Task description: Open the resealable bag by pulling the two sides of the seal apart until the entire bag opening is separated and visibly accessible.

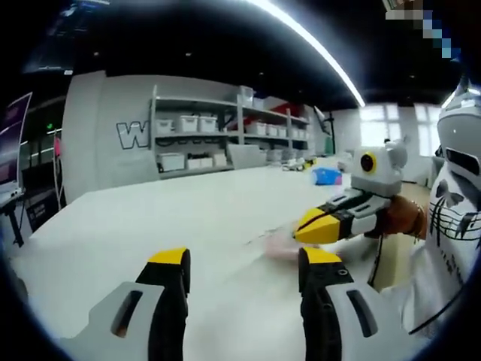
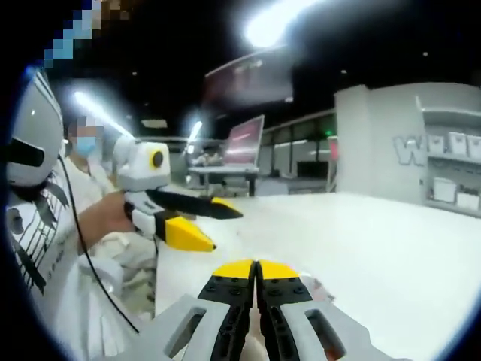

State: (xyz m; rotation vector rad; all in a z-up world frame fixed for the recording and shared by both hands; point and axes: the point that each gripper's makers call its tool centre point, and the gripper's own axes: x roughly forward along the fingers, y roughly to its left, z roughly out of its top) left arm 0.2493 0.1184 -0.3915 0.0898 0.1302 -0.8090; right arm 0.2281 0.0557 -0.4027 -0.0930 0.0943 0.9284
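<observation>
Left gripper (image 1: 244,274) jaws wide apart w/ nothing between, right gripper (image 2: 256,269) pinched on clear bag (image 1: 282,244), white table (image 1: 173,218) below, person's hand (image 2: 113,214) at left.

Wide bare white table (image 1: 150,218) ahead of both tools, shelving (image 1: 225,135) and screens (image 2: 244,143) well apart.

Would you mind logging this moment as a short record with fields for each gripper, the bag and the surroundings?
left gripper: jaws open, nothing between them, above the table
right gripper: jaws shut; whether they pinch the bag cannot be told
bag: pale, blurred, lying on the table by the right gripper's tips; seal state cannot be told
table: white, broad
shelves: against the far wall, holding white bins
person: white printed shirt, holding both grippers
</observation>
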